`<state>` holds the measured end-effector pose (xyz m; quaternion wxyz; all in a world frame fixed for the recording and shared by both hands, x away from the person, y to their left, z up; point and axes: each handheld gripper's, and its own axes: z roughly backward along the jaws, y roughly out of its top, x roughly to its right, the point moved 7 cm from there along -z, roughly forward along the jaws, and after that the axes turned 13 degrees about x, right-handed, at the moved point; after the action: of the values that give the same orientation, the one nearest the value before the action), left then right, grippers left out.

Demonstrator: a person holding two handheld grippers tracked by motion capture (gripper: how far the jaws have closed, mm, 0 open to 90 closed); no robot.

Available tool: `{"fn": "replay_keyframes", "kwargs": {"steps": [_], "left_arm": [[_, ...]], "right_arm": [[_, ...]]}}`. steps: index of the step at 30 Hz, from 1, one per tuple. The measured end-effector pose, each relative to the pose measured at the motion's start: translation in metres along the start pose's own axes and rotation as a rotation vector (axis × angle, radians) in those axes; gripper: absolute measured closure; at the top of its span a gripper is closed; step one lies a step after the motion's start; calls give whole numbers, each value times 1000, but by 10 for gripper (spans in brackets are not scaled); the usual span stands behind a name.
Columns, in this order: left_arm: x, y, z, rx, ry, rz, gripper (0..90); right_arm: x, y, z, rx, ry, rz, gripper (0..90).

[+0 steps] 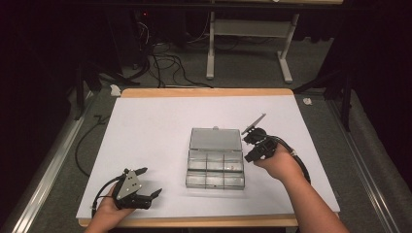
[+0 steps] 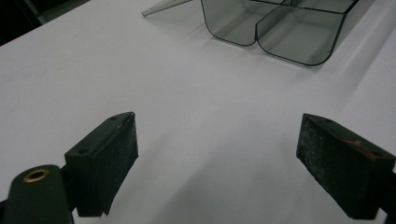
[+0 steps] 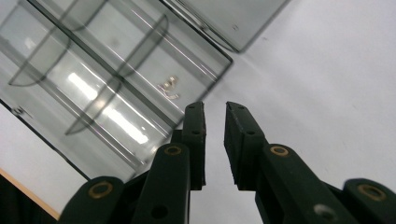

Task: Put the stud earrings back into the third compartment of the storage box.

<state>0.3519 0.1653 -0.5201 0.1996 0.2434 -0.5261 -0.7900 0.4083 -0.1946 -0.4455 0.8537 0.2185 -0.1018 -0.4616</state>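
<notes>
Two grippers work over my white table (image 1: 145, 126): my left gripper (image 1: 147, 183) rests near the front-left corner, jaws spread wide and empty. At centre sits a clear compartment box (image 1: 215, 167), lid (image 1: 215, 139) open flat behind it. My right gripper (image 1: 248, 145) hovers beside its right edge, jaws nearly closed, holding nothing.

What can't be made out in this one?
- Organizer box contents: too small in the high view; the right gripper view shows one small metal bit, unidentifiable.
- Box's far side: cut off by the left gripper view's top edge.
- Right tongs: nearly closed, contact with anything unclear.
</notes>
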Motion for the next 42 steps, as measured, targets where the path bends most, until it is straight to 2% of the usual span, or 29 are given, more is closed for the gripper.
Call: {"fn": "replay_keyframes", "kwargs": {"steps": [9,16,19,20,28,30,31,32,33,35,36,37,38,39,40,42], "left_arm": [[0,0,1,7,4,-7,132],[0,0,0,4,4,-4,132],[0,0,0,-1,4,2,132],[0,0,0,2,7,-3,132],[0,0,0,1,9,-3,132],[-1,0,0,0,7,0,132],[-1,0,0,0,7,0,132],[-1,0,0,-3,7,5,132],[-1,0,0,-5,7,4,132],[0,0,0,2,9,-3,132],[0,0,0,3,8,-3,132],[0,0,0,0,8,-2,132],[0,0,0,-2,7,3,132],[-1,0,0,-4,9,2,133],[-1,0,0,-4,9,2,133],[0,0,0,2,10,-2,133]], "right_arm": [[19,-23,7,9,-21,-46,737],[34,-45,6,17,-47,-81,636],[37,-51,6,19,-58,-86,613],[39,-55,6,25,-64,-110,597],[49,-69,4,56,-67,-140,555],[51,-72,4,95,-71,-147,511],[51,-72,4,95,-71,-147,511],[51,-73,4,149,-72,-139,476],[51,-73,4,149,-72,-139,476],[51,-75,3,205,-76,-142,458],[50,-78,1,255,-89,-147,439],[50,-78,1,255,-89,-147,439],[49,-80,0,279,-95,-145,436],[48,-83,-2,330,-98,-156,428],[48,-83,-2,330,-98,-156,428],[46,-89,-6,389,-116,-167,416]]}}
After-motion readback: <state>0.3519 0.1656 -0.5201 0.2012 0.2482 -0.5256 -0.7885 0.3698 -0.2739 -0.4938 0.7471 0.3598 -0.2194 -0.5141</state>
